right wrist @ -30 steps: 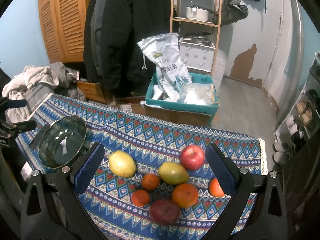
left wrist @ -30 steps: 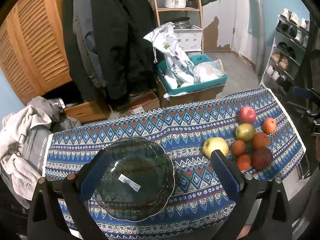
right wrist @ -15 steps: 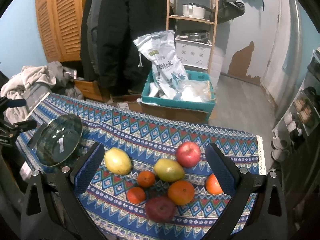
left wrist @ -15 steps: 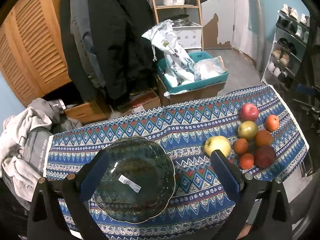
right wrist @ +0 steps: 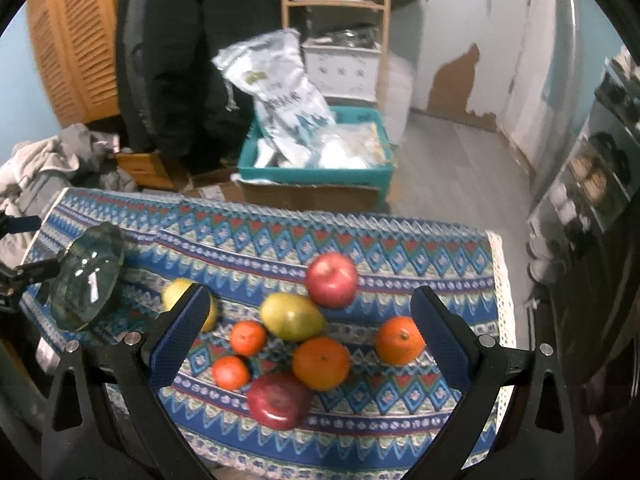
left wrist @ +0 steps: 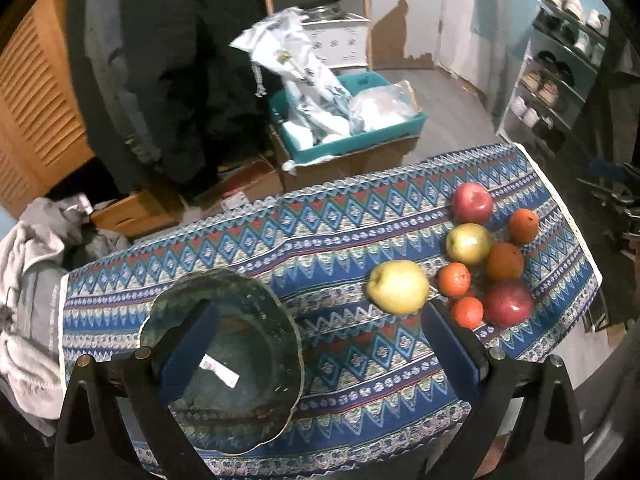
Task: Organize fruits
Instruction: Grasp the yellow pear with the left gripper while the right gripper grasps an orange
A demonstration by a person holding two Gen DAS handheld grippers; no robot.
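A surface draped in a blue, red and white patterned cloth carries everything. Near its left end sits a dark glass bowl with a scalloped rim and a white sticker inside. The left gripper hangs over that end with its jaws spread wide and nothing between them; one blue finger pad shows in front of the bowl.

The fruit lies clustered toward the right end. A yellow apple is the piece nearest the bowl, a little apart from the rest. Beyond it are a red apple toward the far edge, a yellow-green mango just in front of that, two small tangerines beside each other, a larger orange, a dark red apple nearest the front edge, and another orange off toward the right end. The right gripper is above this cluster, jaws wide apart and holding nothing.

Behind the surface, a teal crate on a cardboard box holds a large white sack and plastic bags. Dark coats hang beside louvred wooden doors, a wooden shelf unit carries a pot, and grey clothing is heaped off the left end. A shoe rack stands at the right, against a wall with peeling paint.
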